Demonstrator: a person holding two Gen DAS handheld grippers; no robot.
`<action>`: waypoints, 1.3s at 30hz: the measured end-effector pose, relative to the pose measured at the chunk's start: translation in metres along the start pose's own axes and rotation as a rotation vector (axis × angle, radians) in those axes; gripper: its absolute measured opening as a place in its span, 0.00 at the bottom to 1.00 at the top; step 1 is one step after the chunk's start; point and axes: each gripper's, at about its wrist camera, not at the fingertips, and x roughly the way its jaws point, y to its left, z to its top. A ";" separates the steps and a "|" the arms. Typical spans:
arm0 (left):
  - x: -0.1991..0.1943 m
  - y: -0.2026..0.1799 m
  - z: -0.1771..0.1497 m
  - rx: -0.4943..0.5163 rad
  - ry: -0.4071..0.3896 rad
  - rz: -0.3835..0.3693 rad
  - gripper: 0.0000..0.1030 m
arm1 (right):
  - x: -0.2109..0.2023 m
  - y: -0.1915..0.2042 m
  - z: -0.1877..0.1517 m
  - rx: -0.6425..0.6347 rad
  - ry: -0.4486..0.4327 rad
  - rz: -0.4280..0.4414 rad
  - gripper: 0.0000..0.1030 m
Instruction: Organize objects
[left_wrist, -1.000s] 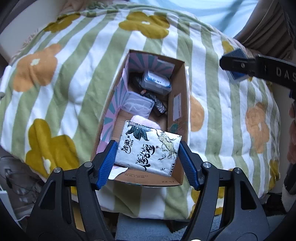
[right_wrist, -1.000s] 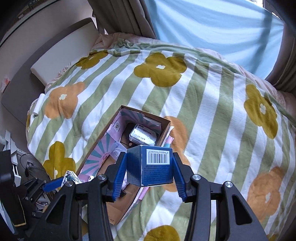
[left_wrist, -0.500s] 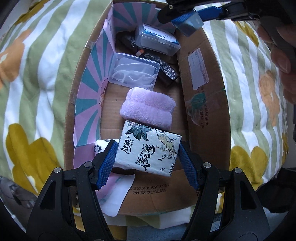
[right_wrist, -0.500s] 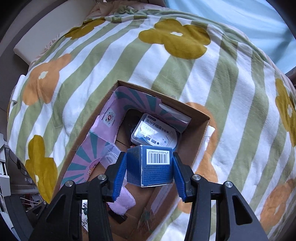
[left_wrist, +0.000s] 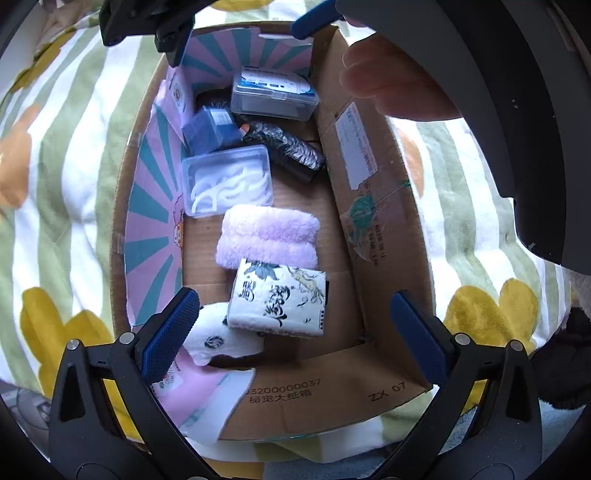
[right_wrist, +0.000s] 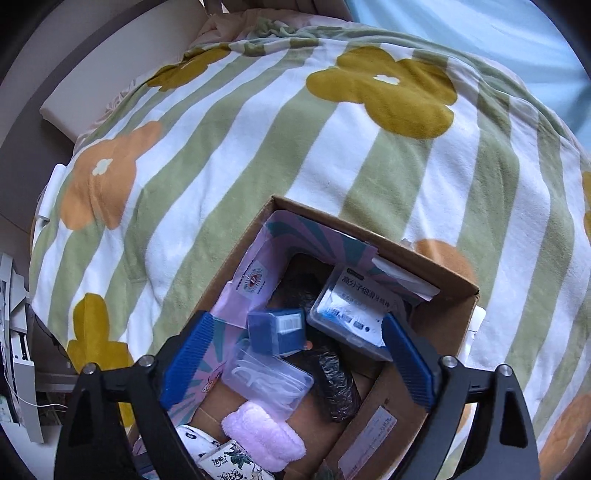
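A cardboard box lies on the bed. Inside, a white printed tissue pack rests at the near end against a rolled lilac towel. A small blue box lies at the far end beside a clear case with a blue label. My left gripper stands open over the tissue pack, not touching it. My right gripper hangs open above the blue box, holding nothing.
Also in the box: a clear container of white picks, a black foil pack and a pink-teal paper liner. A striped flower blanket surrounds it. A person's fingers show at top right.
Both grippers opened. The left let the tissue pack down at the near end of the box; the right dropped the blue box into the far end and rose a little.
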 end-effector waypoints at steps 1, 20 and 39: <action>0.001 -0.001 0.000 0.002 0.001 0.001 1.00 | 0.001 -0.002 0.000 -0.001 0.008 -0.005 0.93; -0.043 -0.014 -0.002 0.014 -0.054 0.055 1.00 | -0.054 -0.013 -0.019 0.005 -0.030 -0.034 0.93; -0.160 -0.070 0.017 0.000 -0.256 0.065 1.00 | -0.229 -0.080 -0.113 0.146 -0.152 -0.164 0.93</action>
